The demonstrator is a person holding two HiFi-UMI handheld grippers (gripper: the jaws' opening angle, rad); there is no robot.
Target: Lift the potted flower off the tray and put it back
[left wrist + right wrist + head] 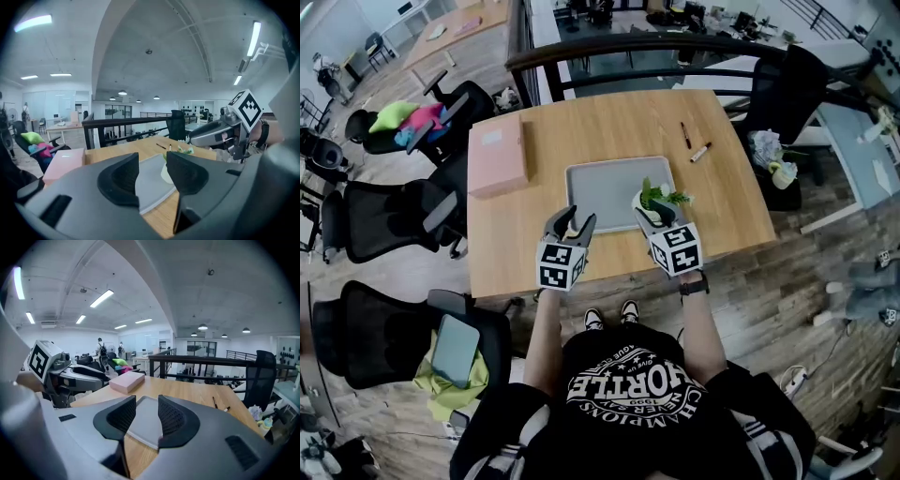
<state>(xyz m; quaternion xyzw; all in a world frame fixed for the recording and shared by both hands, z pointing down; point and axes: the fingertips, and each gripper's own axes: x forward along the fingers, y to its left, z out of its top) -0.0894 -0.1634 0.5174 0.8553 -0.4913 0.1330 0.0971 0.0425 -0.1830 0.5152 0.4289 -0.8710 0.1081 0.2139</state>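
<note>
Left gripper [572, 223] and right gripper [656, 214] both hover with jaws spread, gripping nothing; the potted flower [662, 195] stands at the right edge of the grey tray [600, 187], seemingly inside its rim

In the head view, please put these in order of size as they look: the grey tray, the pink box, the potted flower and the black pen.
1. grey tray
2. pink box
3. potted flower, only partly visible
4. black pen

A wooden desk [609, 122] beside a black railing [609, 49]; office chairs [380, 225] crowd the plank floor [825, 300] left of it, under strip lights [255, 38].
</note>
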